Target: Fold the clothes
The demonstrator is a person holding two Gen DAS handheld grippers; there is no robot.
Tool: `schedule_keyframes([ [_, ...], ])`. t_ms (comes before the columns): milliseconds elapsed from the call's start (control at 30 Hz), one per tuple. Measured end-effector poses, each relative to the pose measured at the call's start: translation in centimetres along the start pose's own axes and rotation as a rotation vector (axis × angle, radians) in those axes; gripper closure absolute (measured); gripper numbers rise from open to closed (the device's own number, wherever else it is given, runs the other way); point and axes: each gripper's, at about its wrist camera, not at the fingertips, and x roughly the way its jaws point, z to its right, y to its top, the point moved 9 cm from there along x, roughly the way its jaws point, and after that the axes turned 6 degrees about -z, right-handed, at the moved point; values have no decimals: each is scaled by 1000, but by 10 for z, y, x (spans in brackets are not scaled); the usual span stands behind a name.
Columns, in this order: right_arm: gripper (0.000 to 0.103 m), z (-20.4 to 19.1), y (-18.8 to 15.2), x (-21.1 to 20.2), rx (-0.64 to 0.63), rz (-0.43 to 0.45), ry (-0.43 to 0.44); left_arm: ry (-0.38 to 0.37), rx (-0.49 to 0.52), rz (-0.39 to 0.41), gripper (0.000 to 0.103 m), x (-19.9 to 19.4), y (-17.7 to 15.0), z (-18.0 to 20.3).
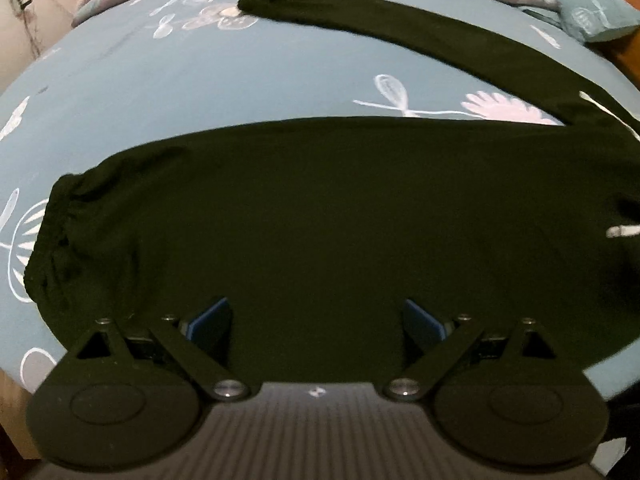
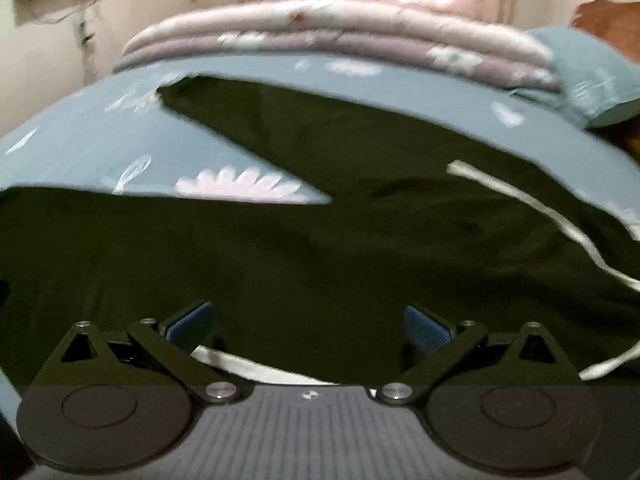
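We note the bed with the blue-grey flower-printed sheet [image 1: 168,92] as the work surface; a folded pink-and-mauve floral quilt [image 2: 340,36] lies along its far edge and a blue-grey pillow [image 2: 592,76] sits at the far right corner.

The task's thing is a pair of dark, near-black soft jogger trousers [image 1: 320,208], spread flat on the sheet. One leg runs across the near side with its gathered elastic cuff [image 1: 52,240] at the left; the other leg angles off toward the far side, so the legs lie apart in a V, with sheet showing between them. The waist end lies to the right, where a white drawstring cord [image 2: 532,204] trails over the cloth.

Handling judgement: we take the fabric as light, limp and non-fragile; it will sag and drag on the sheet rather than keep shape. We judge the cuff or the waistband as the firmest places to pinch, since a hem gives doubled cloth. The loose cord may snag.

The spread legs fit either trousers laid out for folding or a fold opened again; we cannot tell which.

The left hand-held gripper [image 1: 316,320] has its blue-padded fingers [image 1: 212,316] wide apart over the near leg, with nothing between them. The right hand-held gripper [image 2: 310,324] is likewise wide, empty, over the waist area; contact with the cloth is not resolvable.
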Motion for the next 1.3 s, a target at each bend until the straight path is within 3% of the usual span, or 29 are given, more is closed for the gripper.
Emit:
schedule_keyframes([
  [67,0,10,-3,11,-10,-53,-81,6,-17,-10,9,5,2,-3],
  [133,0,22,0,14,-1,-39,-70,9,-18,-6,8,6,4,-3],
  [267,0,48,10,17,59,-37,-134,11,-35,-10,4,7,6,-5],
  [333,0,51,13,6,93,-13,-87,12,-41,-9,4,7,6,-5],
  [433,0,39,17,-33,83,102,67,13,-38,2,3,7,5,-5],
  [467,4,32,15,-46,47,152,117,11,-36,6,3,7,5,-4],
  [500,15,24,12,-54,6,179,154,10,-34,10,3,7,4,-4],
  [533,25,15,8,-55,-40,179,178,9,-33,10,3,6,4,-4],
  [567,42,5,3,-56,-89,175,200,9,-31,10,3,6,4,-4],
  [600,48,-6,-4,-53,-154,148,211,10,-30,8,3,5,3,-4],
  [733,51,-36,-29,-37,-402,95,122,12,-27,5,3,3,2,-4],
  [833,52,-43,-31,-26,-472,74,84,12,-27,7,3,3,1,-3],
  [867,60,-44,-29,-23,-474,68,82,12,-26,8,3,3,2,-3],
  [900,88,-44,-26,-22,-459,67,97,13,-25,8,3,3,1,-2],
  [933,100,-44,-23,-21,-444,67,109,13,-23,9,3,3,1,-2],
  [1133,99,-44,4,-14,-358,131,96,15,-21,2,3,4,2,-1],
  [1167,94,-46,7,-13,-348,134,101,16,-22,1,3,4,1,-1],
  [1267,61,-23,7,-21,-263,148,88,17,-21,-7,3,4,2,0],
  [1300,60,-12,7,-25,-227,152,79,17,-19,-11,3,3,2,0],
])
